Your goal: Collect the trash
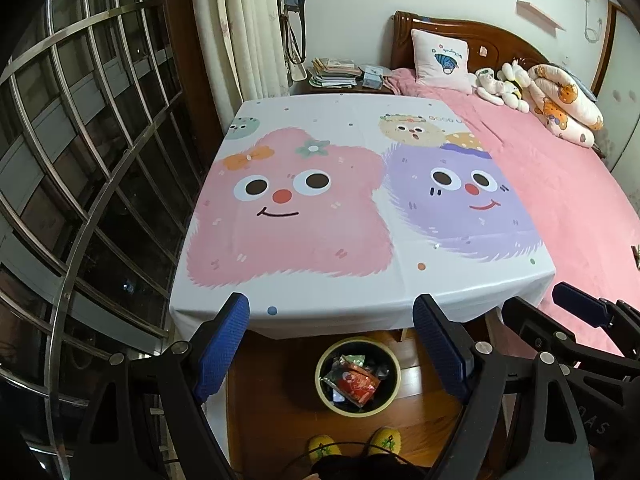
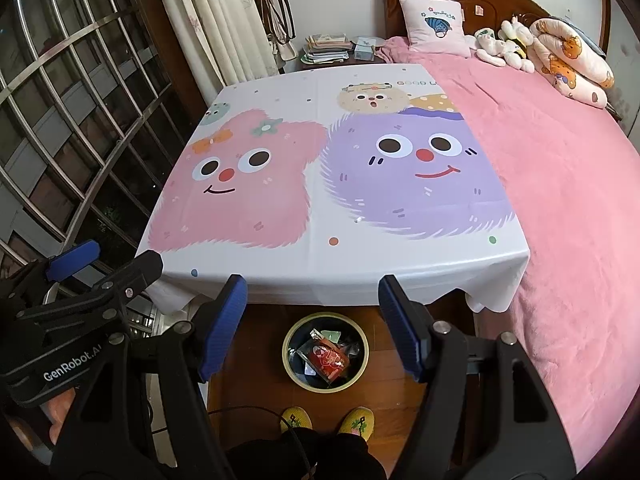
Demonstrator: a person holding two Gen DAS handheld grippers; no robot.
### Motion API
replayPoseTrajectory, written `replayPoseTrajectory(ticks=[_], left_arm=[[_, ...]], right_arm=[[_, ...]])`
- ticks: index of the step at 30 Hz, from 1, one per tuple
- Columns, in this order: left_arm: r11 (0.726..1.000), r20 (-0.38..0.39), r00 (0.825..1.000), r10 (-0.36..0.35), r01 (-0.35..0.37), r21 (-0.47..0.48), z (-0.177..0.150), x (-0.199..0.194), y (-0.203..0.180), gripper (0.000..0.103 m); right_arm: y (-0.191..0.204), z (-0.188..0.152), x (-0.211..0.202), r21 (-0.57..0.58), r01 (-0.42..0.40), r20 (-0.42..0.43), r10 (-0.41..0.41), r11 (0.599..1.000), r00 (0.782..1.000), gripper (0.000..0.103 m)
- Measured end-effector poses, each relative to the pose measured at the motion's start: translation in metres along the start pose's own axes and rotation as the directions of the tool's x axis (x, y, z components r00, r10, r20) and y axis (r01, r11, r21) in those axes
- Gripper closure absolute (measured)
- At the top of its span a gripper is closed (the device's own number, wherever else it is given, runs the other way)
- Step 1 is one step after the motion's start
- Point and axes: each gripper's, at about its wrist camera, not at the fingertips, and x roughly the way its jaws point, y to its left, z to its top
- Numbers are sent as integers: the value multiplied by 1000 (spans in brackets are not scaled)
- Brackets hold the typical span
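A round bin (image 1: 322, 394) with a pale rim stands on the wooden floor below the table's near edge; it also shows in the right wrist view (image 2: 289, 364). Inside lie a red wrapper (image 1: 356, 386) (image 2: 329, 360) and other crumpled trash. My left gripper (image 1: 332, 344) is open and empty, held above the bin. My right gripper (image 2: 313, 326) is open and empty, also above the bin. The right gripper shows at the right edge of the left wrist view (image 1: 580, 312); the left gripper shows at the left of the right wrist view (image 2: 76, 258).
A table with a cartoon-monster cloth (image 1: 320, 200) (image 2: 320, 184) stands ahead. A bed with a pink blanket (image 1: 560, 184) (image 2: 560, 168) is to the right, a barred window (image 1: 80, 160) to the left. The person's yellow slippers (image 1: 324, 446) (image 2: 296, 418) stand before the bin.
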Motion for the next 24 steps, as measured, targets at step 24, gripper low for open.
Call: replayPoseTrajectory(ticks=[24], left_arm=[[1000, -18, 1000, 3, -2, 18, -16, 11, 6, 18]], right_arm=[[-2, -10, 2, -4, 4, 8, -4, 1000, 1000, 37]])
